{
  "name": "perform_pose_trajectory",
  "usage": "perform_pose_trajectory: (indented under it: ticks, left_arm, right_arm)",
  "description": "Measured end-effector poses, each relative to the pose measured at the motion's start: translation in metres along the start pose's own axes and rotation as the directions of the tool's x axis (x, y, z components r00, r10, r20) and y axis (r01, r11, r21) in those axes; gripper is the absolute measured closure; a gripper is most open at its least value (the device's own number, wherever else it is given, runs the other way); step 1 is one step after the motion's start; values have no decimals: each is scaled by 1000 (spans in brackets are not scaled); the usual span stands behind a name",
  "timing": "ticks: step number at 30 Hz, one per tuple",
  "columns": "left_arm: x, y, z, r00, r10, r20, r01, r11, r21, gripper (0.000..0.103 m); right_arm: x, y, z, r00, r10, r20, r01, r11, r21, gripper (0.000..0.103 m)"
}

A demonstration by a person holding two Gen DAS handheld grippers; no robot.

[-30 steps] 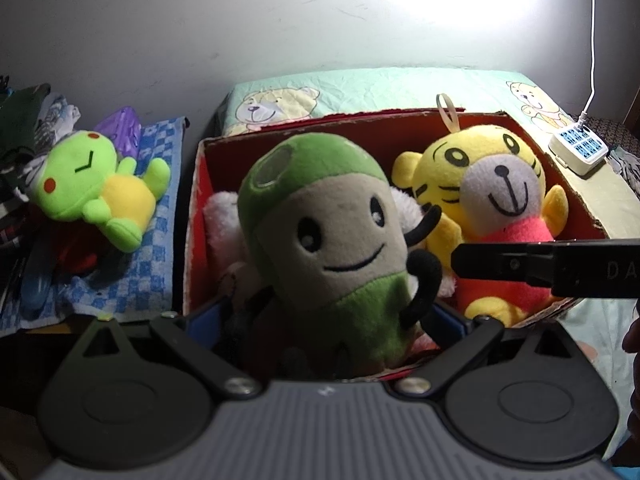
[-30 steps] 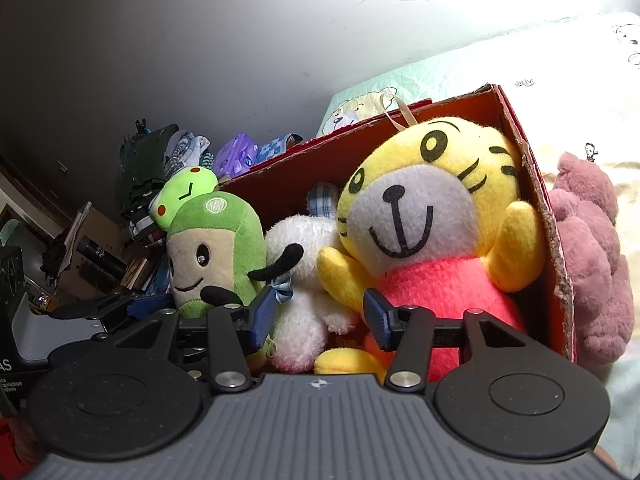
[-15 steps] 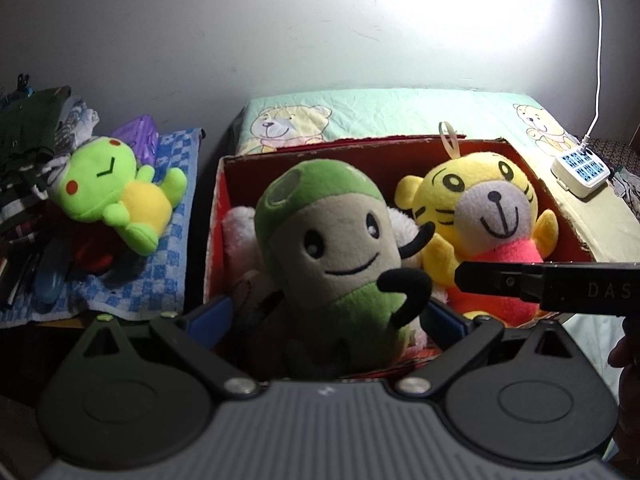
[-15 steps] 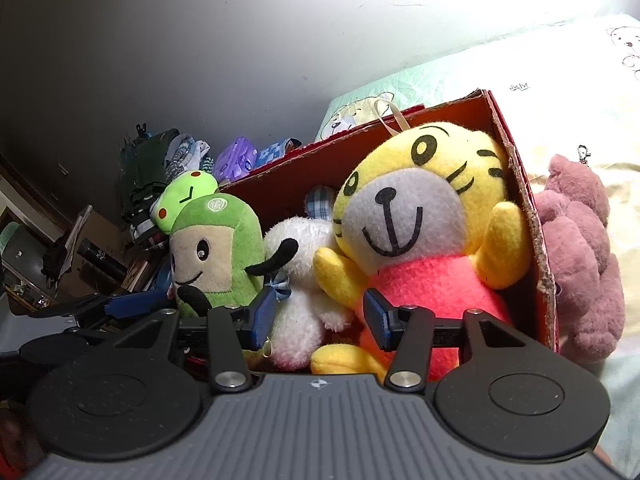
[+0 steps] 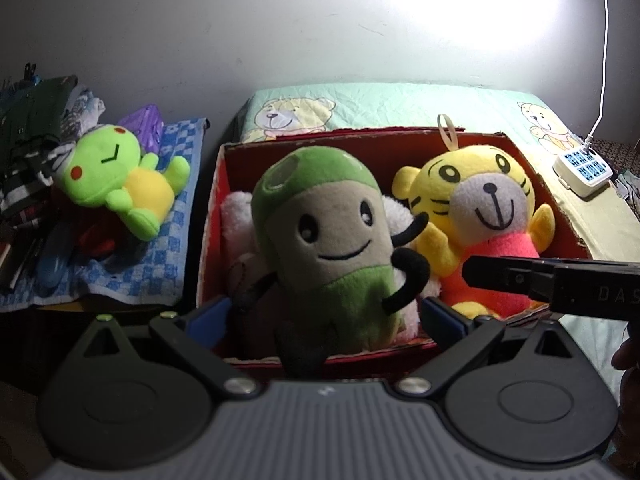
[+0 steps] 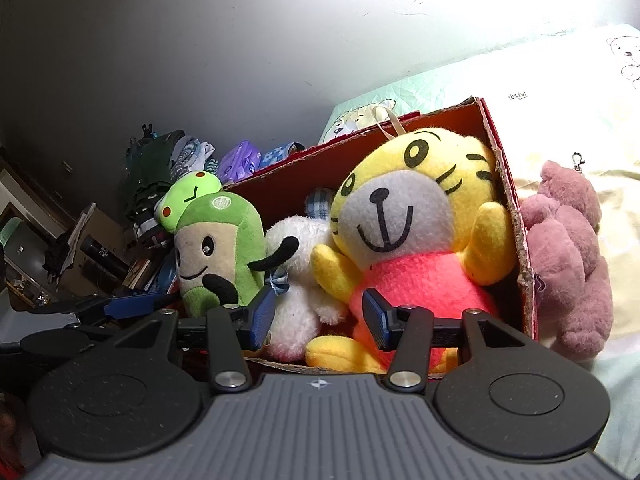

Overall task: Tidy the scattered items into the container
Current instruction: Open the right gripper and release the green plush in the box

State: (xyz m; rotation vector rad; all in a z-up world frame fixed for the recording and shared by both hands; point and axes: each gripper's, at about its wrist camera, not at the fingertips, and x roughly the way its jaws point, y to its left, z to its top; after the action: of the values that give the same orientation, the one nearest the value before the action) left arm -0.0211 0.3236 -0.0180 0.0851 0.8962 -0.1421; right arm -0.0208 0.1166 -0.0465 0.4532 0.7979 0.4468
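Left wrist view: green-cap doll (image 5: 328,240), tiger (image 5: 484,220), white plush (image 5: 240,220) sitting in box (image 5: 532,168); frog (image 5: 116,184), pink bear (image 6: 568,256) waiting outside. Left tool (image 5: 324,316) spread around doll; right tool (image 6: 320,316) hovering spread, empty.

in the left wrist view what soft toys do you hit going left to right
green frog plush on the checked cloth → white plush at the box's left wall → green-capped plush → yellow tiger plush

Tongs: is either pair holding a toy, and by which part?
Nothing is held. The left tongs stand open either side of the green-capped plush, not pinching it; the right tongs are open too.
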Motion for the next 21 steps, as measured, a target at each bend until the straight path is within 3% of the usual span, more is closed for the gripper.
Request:
perform_pose_trajectory:
  ticks: [21]
  left_arm:
    - [3,3,-10,1000,22,-2,-23,998,-54,1]
  right_arm:
    - [0,7,-10,999,-22,26,24,995,-92,51]
